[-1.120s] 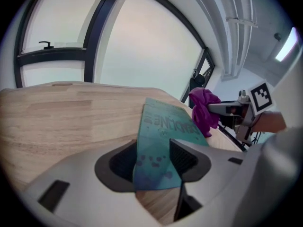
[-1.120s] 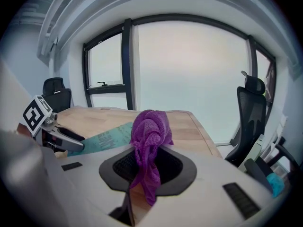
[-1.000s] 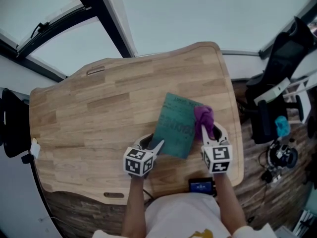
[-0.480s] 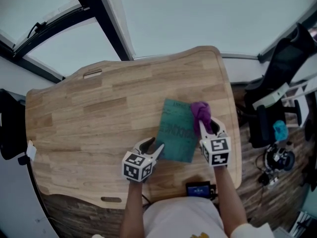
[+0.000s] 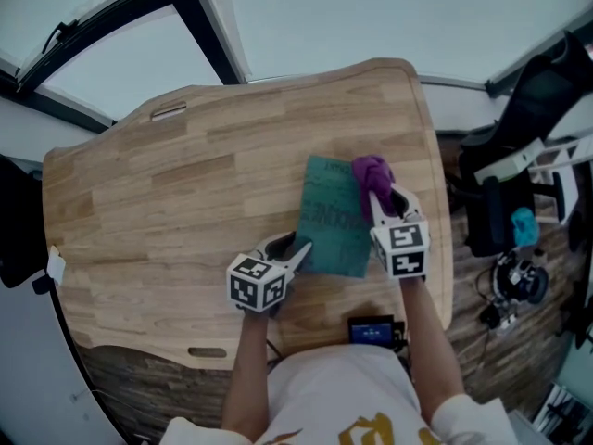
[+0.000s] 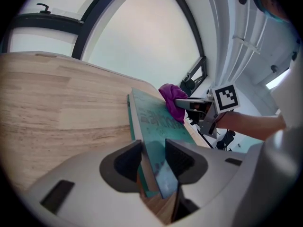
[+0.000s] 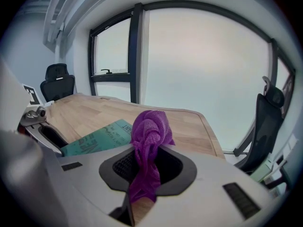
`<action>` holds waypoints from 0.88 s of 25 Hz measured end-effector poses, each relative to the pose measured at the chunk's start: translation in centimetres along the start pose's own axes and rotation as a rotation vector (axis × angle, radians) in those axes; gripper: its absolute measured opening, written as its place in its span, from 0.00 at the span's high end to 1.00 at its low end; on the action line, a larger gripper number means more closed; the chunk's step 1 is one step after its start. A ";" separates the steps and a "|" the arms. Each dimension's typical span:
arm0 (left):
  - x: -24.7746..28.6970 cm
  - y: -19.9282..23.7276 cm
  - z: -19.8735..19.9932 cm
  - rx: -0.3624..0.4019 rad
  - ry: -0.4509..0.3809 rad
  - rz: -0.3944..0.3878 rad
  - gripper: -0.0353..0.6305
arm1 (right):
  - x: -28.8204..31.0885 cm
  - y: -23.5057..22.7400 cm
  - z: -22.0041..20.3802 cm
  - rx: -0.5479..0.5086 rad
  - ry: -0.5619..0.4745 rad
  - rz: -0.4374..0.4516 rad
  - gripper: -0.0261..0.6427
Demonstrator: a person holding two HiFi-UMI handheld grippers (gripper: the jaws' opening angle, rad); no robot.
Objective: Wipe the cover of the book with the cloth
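A teal book (image 5: 332, 217) lies on the wooden table (image 5: 185, 202), right of centre. My left gripper (image 5: 293, 247) is at the book's near left corner, and in the left gripper view that corner (image 6: 156, 126) sits between the pads with both jaws pressed against it. The book's near end is tilted up a little off the wood. My right gripper (image 5: 384, 202) is shut on a bunched purple cloth (image 5: 371, 172), which rests at the book's far right corner. The cloth (image 7: 149, 131) fills the right gripper's jaws in the right gripper view, with the book (image 7: 97, 138) to their left.
A small dark device with a blue screen (image 5: 373, 328) lies at the table's near edge between my arms. A black office chair (image 5: 519, 128) and floor clutter stand off the table's right side. Another dark chair (image 5: 14, 239) is at the left edge. Windows lie beyond the table.
The left gripper's jaws have come together on the book's near left corner. The right gripper has carried the cloth a little farther along the book's right edge.
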State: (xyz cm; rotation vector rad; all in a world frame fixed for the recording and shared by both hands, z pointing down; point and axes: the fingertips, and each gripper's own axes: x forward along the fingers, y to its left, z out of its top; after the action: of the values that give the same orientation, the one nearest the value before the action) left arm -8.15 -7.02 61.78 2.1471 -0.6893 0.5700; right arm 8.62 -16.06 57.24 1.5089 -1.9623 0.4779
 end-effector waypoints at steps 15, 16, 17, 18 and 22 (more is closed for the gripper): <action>-0.3 -0.3 -0.4 0.015 -0.005 0.007 0.72 | 1.4 1.8 -1.1 -0.078 0.118 0.027 0.85; -0.4 -0.4 -0.6 0.013 -0.002 0.005 0.72 | 1.3 1.8 -1.2 -0.078 0.125 0.030 0.85; -0.4 -0.5 -0.7 0.011 0.000 0.004 0.72 | 1.2 1.8 -1.3 -0.078 0.130 0.032 0.85; -0.4 -0.5 -0.7 0.011 0.000 0.004 0.72 | 1.2 1.9 -1.2 -0.078 0.135 0.036 0.85; -0.3 -0.4 -0.5 0.012 -0.003 0.004 0.72 | 1.8 2.1 -0.7 -0.081 0.135 0.050 0.85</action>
State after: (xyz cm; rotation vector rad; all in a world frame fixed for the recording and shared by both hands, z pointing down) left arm -8.21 -6.37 61.64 2.1588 -0.6933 0.5750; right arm 6.48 -16.30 59.11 1.3454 -1.8948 0.5016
